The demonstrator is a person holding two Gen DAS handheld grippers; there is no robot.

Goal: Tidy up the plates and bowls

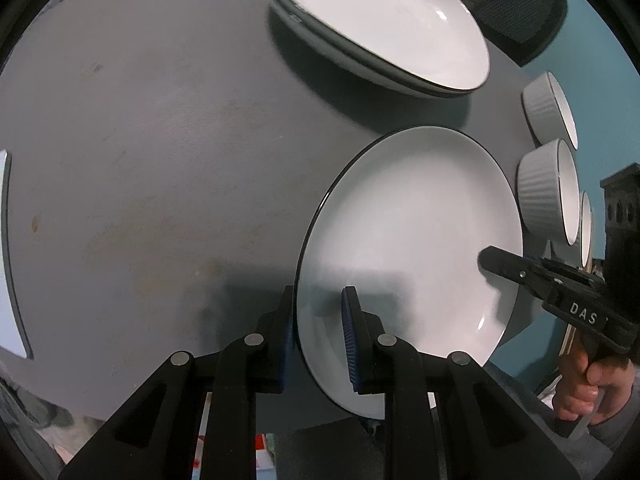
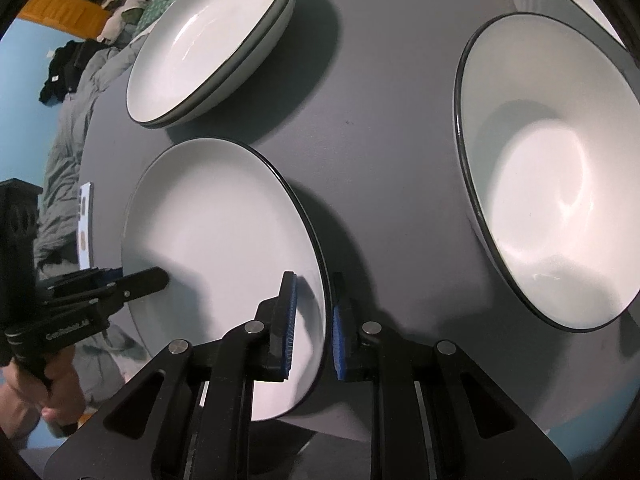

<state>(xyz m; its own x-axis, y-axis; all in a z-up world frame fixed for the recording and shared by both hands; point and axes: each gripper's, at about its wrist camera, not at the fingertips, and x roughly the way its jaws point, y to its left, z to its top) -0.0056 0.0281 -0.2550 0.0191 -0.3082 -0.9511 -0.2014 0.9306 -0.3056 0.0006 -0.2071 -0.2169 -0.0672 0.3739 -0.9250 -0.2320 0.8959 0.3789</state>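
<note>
1. While both tools straddle opposite edges of one white plate, the left tool has the rim at 6 o'clock between its blue pads, with a gap showing on the inner side (clenched or not, I cannot tell).
2. Over on the right wrist view, the right tool has the same plate between its fingers; the rim runs through the slot, but firm contact can't be made out.
3. The plate sits over the near edge of the grey desk.
4. At 12 o'clock, a stack of plates rests on the desk.
5. At 3 o'clock in the left view, ribbed white bowls line the desk edge; one bowl looms large on the right camera.
</note>
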